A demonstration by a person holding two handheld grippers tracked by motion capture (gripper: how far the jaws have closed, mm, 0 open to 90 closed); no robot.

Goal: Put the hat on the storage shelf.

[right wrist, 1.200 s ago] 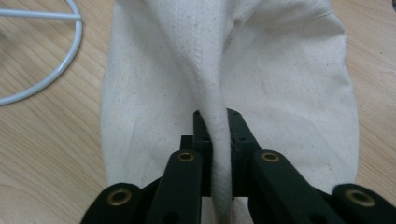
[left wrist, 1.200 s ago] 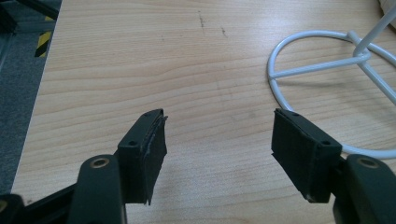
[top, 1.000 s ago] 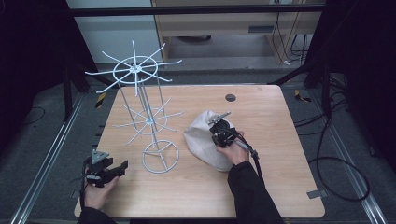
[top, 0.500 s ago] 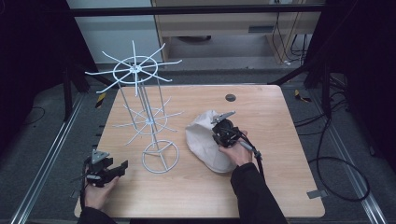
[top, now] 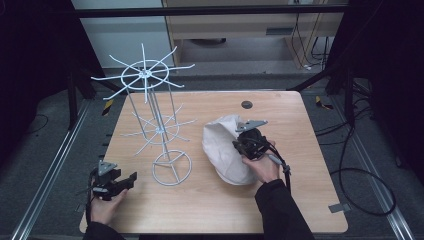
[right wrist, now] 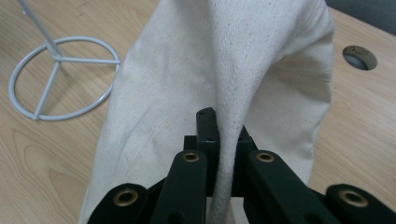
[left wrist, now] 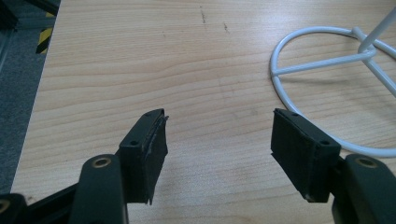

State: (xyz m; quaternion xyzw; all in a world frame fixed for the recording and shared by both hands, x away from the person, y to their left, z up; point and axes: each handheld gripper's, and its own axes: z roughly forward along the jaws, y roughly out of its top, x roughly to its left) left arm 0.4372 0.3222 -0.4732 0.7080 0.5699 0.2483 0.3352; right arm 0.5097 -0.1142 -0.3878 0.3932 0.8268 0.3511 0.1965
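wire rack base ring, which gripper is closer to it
Left. The left gripper sits open on the table just beside the base ring, apart from it. The right gripper is farther off across it, shut on the cloth bag.

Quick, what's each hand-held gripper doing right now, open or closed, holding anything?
Left hand-held gripper: open, nothing between its jaws, over the table.
Right hand-held gripper: closed on a fold of the cream cloth bag.

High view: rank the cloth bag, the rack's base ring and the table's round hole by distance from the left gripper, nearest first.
From the left gripper, at the table's near-left corner:
1. Base ring, just to its right.
2. Cloth bag, past the ring, mid-table, clamped in the right gripper.
3. Round hole, by the far edge.
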